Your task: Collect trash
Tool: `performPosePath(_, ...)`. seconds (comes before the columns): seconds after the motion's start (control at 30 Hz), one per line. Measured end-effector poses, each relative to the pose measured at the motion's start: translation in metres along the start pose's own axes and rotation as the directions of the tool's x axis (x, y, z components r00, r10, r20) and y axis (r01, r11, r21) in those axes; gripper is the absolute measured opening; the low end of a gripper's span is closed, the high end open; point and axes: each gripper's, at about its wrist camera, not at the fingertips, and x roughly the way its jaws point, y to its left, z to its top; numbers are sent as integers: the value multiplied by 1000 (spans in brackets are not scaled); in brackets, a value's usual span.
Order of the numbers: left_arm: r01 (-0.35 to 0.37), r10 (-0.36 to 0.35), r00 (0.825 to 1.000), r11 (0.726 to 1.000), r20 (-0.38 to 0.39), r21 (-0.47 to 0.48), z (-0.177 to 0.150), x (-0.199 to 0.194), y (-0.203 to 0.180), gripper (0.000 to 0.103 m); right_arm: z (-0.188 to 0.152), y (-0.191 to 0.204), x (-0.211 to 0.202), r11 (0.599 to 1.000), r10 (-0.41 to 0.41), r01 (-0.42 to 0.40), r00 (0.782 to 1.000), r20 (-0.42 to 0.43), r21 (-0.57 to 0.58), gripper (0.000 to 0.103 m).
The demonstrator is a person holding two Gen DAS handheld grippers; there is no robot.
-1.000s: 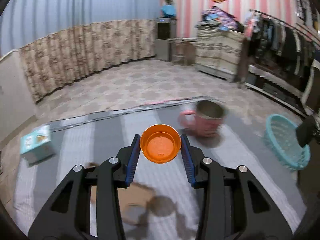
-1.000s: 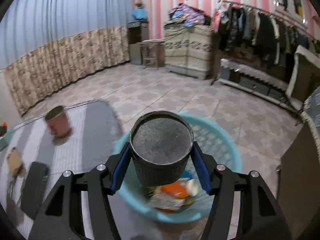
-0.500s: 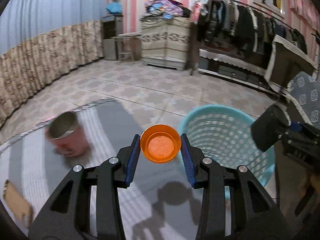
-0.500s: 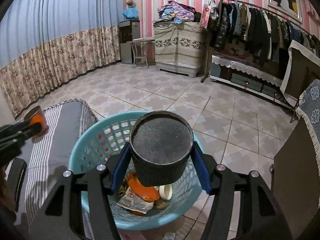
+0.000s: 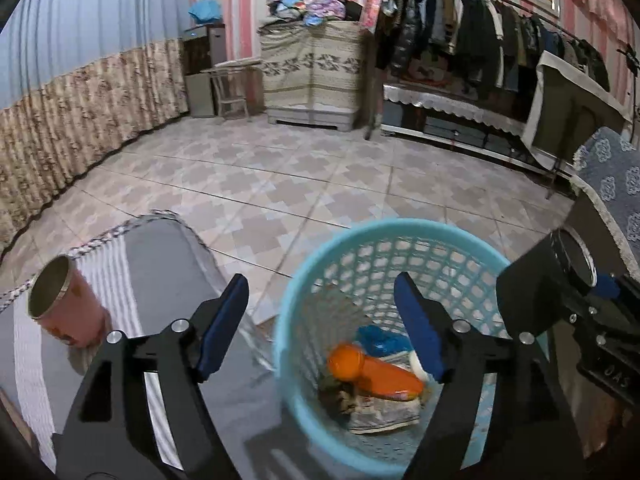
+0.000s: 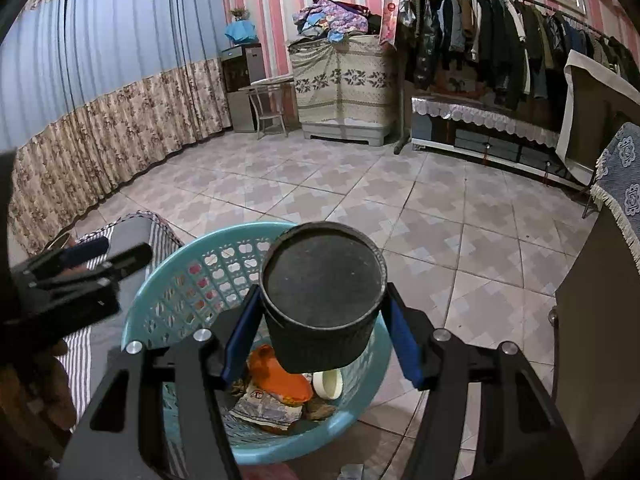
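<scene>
My left gripper (image 5: 320,320) is opening, emptied: orange cup (image 5: 347,361) now lies below in the blue basket (image 5: 400,228); right gripper (image 6: 320,340) clamps the black canister (image 6: 322,292), next to drop.

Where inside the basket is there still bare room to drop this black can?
The round turquoise plastic basket is bare along its far and left mesh walls. The near right of its floor is crowded: orange plastic bottle, printed wrappers, white cap. The right claw holds the black cylindrical can above it.
</scene>
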Motion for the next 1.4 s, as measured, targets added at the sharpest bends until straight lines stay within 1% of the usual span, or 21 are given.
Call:
performPosePath(0.1, -63, 63, 998, 998, 24, -5, 4, -11, 11, 84, -3, 5, 5, 1000, 0, 0, 1000, -8, -14, 60)
performPosePath(0.17, -109, 109, 993, 994, 44, -13, 6, -22, 24, 88, -4, 9, 8, 1000, 3, -3, 1000, -12, -21, 60)
performPosePath(0.27, -141, 142, 987, 990, 80, -27, 6, -42, 40, 94, -5, 18, 9, 999, 24, -24, 1000, -2, -22, 60)
performPosePath(0.3, -151, 153, 984, 988, 90, -27, 5, -48, 45, 95, -4, 19, 10, 999, 34, -34, 999, 6, -18, 61)
performPosePath(0.4, -177, 180, 977, 984, 117, -33, 1, -67, 56, 98, -4, 28, 7, 998, 63, -63, 997, 41, 3, 83)
performPosePath(0.47, -184, 189, 974, 982, 126, -47, -4, -83, 66, 98, -2, 35, 3, 999, 47, -46, 997, 61, -12, 86)
performPosePath(0.5, -188, 193, 973, 981, 128, -52, -6, -88, 70, 98, -2, 37, 2, 999, 41, -40, 997, 63, -19, 90)
performPosePath(0.57, -207, 215, 967, 976, 138, -72, -11, -104, 82, 98, -2, 42, -4, 999, 31, -28, 996, 80, -43, 91)
performPosePath(0.6, -214, 224, 964, 973, 142, -81, -14, -111, 87, 98, 0, 42, -6, 998, 27, -23, 996, 84, -50, 93)
performPosePath(0.63, -219, 230, 962, 972, 145, -90, -17, -119, 93, 98, 1, 43, -9, 998, 19, -14, 995, 94, -56, 98)
performPosePath(0.73, -230, 246, 958, 966, 147, -114, -28, -145, 110, 98, 4, 46, -24, 999, 27, -21, 992, 122, -47, 99)
performPosePath(0.83, -275, 293, 944, 953, 154, -129, -46, -175, 122, 98, 3, 59, -40, 997, 57, -49, 989, 134, -64, 99)
performPosePath(0.9, -291, 312, 937, 946, 156, -141, -56, -191, 127, 98, -4, 75, -54, 993, 76, -61, 986, 146, -101, 99)
performPosePath(0.97, -302, 324, 933, 941, 154, -151, -68, -207, 131, 98, -14, 88, -64, 991, 91, -75, 985, 143, -114, 99)
performPosePath(1.07, -316, 339, 929, 936, 149, -157, -88, -231, 133, 98, -35, 110, -79, 983, 163, -152, 982, 98, -106, 99)
performPosePath(1.13, -327, 354, 923, 929, 153, -175, -104, -248, 134, 98, -50, 131, -93, 976, 186, -175, 979, 78, -127, 99)
performPosePath(1.2, -314, 345, 926, 929, 154, -194, -119, -259, 136, 98, -66, 146, -109, 969, 213, -200, 974, 79, -148, 99)
performPosePath(1.27, -320, 350, 925, 927, 147, -194, -135, -269, 136, 98, -83, 159, -123, 963, 230, -216, 970, 73, -163, 99)
performPosePath(1.3, -336, 364, 922, 922, 136, -192, -143, -273, 136, 98, -93, 165, -130, 959, 240, -227, 969, 64, -170, 99)
performPosePath(1.33, -359, 385, 915, 914, 125, -189, -151, -278, 136, 98, -101, 169, -136, 956, 248, -234, 967, 62, -175, 99)
performPosePath(1.4, -373, 399, 908, 908, 126, -189, -163, -285, 135, 98, -114, 174, -149, 954, 255, -239, 964, 70, -184, 99)
